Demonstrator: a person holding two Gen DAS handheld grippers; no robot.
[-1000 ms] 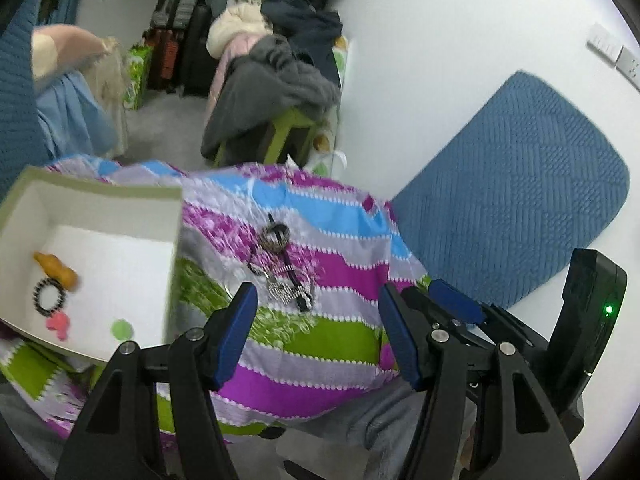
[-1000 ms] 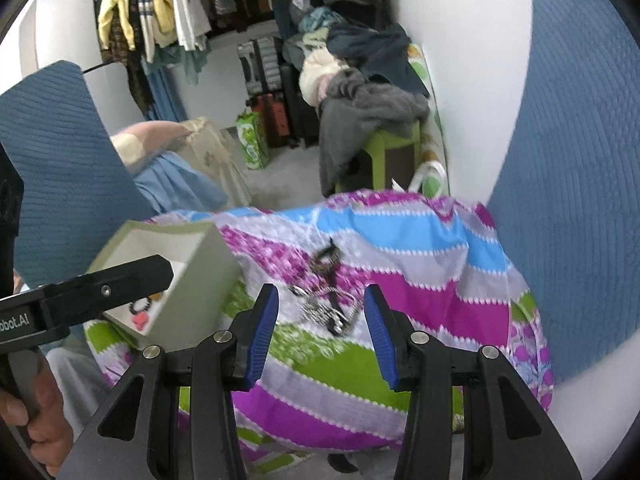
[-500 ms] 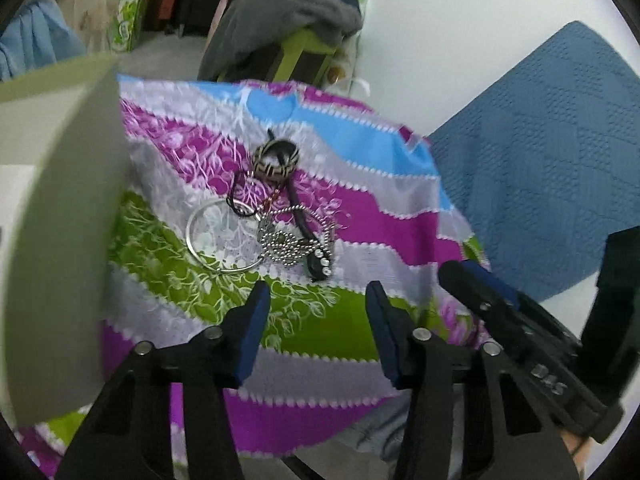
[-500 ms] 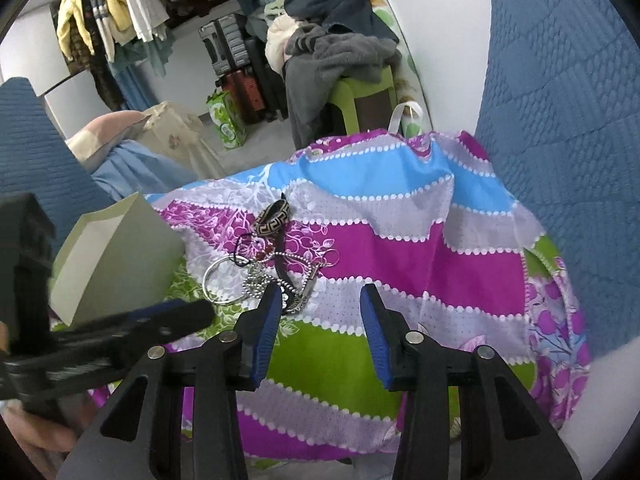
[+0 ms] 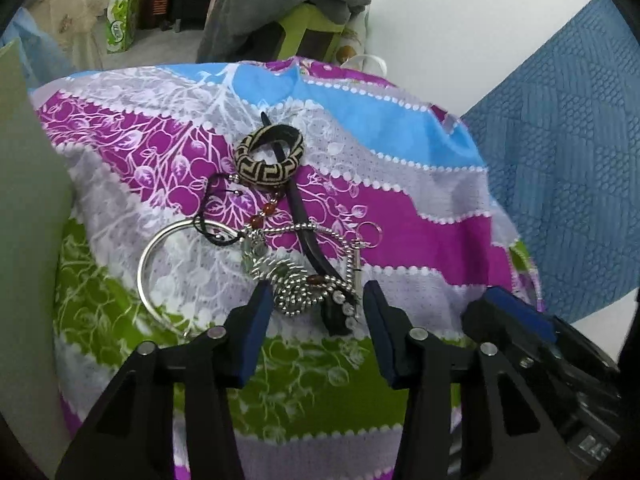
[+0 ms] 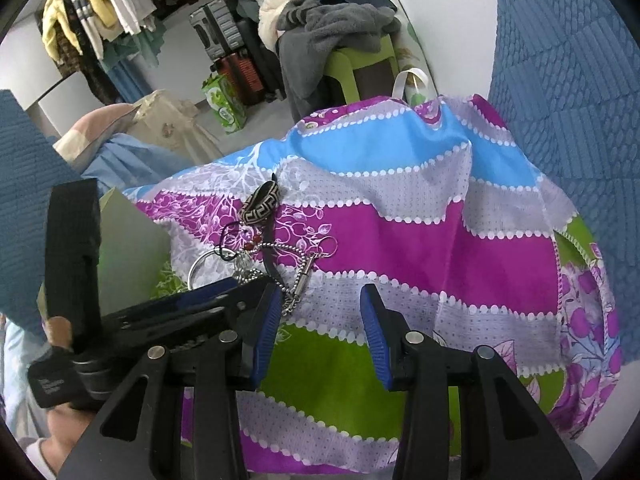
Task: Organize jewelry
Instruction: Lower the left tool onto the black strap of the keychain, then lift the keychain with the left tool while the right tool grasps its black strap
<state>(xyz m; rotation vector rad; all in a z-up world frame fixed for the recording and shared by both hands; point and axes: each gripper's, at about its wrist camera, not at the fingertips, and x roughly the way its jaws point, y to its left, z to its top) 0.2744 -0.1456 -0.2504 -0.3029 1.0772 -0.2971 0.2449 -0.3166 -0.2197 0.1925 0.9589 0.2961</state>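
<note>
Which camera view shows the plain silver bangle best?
The left wrist view. There the silver bangle lies nearly whole on the striped cloth, left of the open left claw. In the right wrist view the bangle is small, its lower part hidden behind the left tool.

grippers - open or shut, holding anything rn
left gripper: open, empty, straddling the silver coiled chain.
right gripper: open, empty, above the striped cloth.
</note>
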